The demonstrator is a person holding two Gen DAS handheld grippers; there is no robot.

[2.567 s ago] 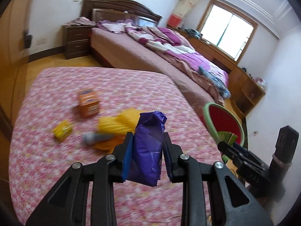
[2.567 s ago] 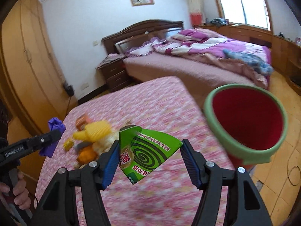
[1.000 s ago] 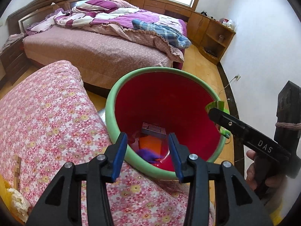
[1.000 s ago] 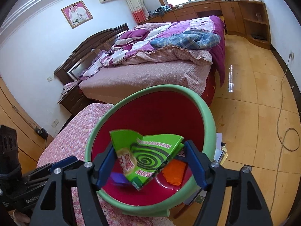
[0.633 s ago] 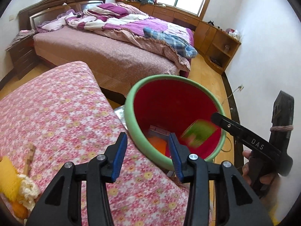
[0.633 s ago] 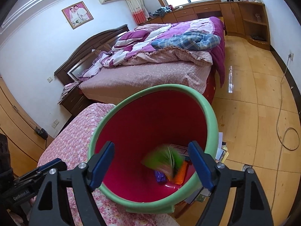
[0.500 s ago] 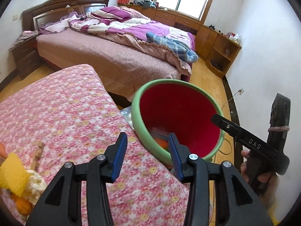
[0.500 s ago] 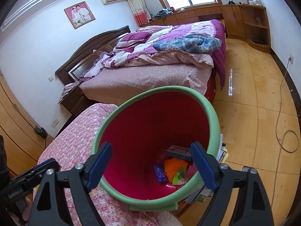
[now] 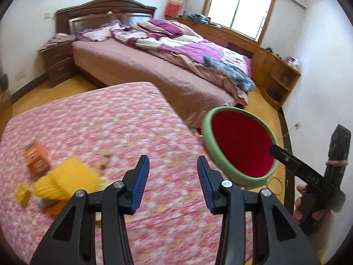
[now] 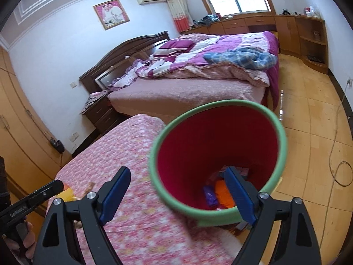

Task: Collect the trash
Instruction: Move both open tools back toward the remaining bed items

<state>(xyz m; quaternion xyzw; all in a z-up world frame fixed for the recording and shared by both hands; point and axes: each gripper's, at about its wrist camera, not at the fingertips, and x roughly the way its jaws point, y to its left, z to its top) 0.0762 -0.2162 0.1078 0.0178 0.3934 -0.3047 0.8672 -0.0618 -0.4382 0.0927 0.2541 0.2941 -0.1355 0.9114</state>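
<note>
The bench (image 9: 114, 119), covered in a pink flowered cloth, carried the remaining trash near its left edge. The bin (image 10: 273, 119), red inside with a green rim, stood just beside the bench and already held a purple wrapper (image 10: 210, 195) and orange scraps.

The yellow bag (image 9: 66, 178) looked soft and light; it should be pinched at a bunched fold. The orange box (image 9: 36, 159) looked stiff and light; grip it across its flat faces.

Left tool (image 9: 171, 181): spread, empty. Right tool (image 10: 176, 194): spread wide, jaws just opened, nothing between them.
</note>
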